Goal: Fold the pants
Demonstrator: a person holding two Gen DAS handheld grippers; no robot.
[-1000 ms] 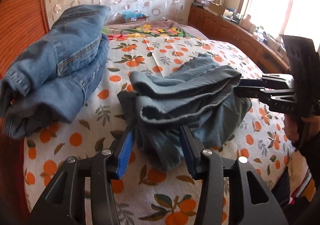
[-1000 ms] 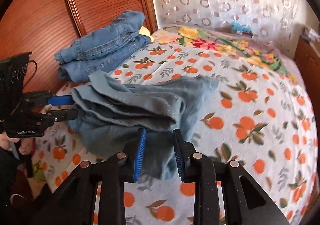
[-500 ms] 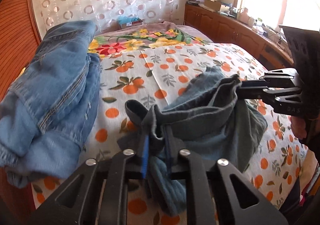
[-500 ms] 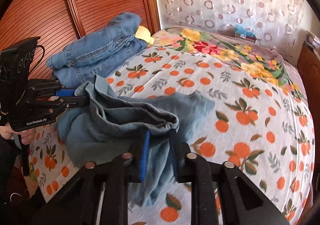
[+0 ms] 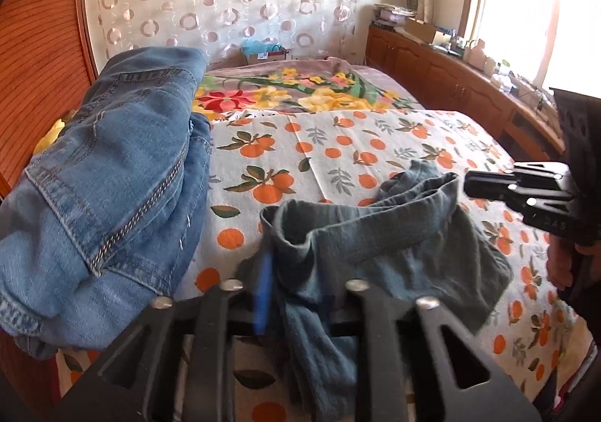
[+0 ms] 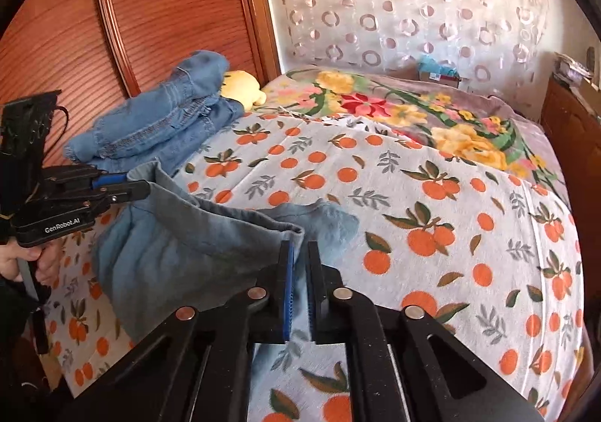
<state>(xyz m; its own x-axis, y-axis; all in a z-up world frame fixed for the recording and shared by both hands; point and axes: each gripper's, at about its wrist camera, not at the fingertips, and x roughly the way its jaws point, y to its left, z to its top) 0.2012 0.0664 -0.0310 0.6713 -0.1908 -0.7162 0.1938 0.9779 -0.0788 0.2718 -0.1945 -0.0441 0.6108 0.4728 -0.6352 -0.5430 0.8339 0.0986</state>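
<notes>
Now both grippers clamp the waistband of the grey-blue cotton pants [image 6: 180, 253]: left gripper [image 5: 289, 294] at one end, right gripper [image 6: 298, 283] at the other, above the orange-print bed sheet [image 6: 432, 204], beside folded blue denim jeans [image 5: 112, 174].

Daylight flooding in through window [image 5: 526, 9], blowing out to white glare right of left gripper [image 5: 296, 294]; blue finger pad [image 5: 261, 294] smearing with motion blur; fisheye bending edges, corners vignetting black.

Grey-blue pants [image 5: 394, 245], blue denim jeans [image 5: 112, 178], orange-fruit-print white bedsheet [image 6: 432, 196]
</notes>
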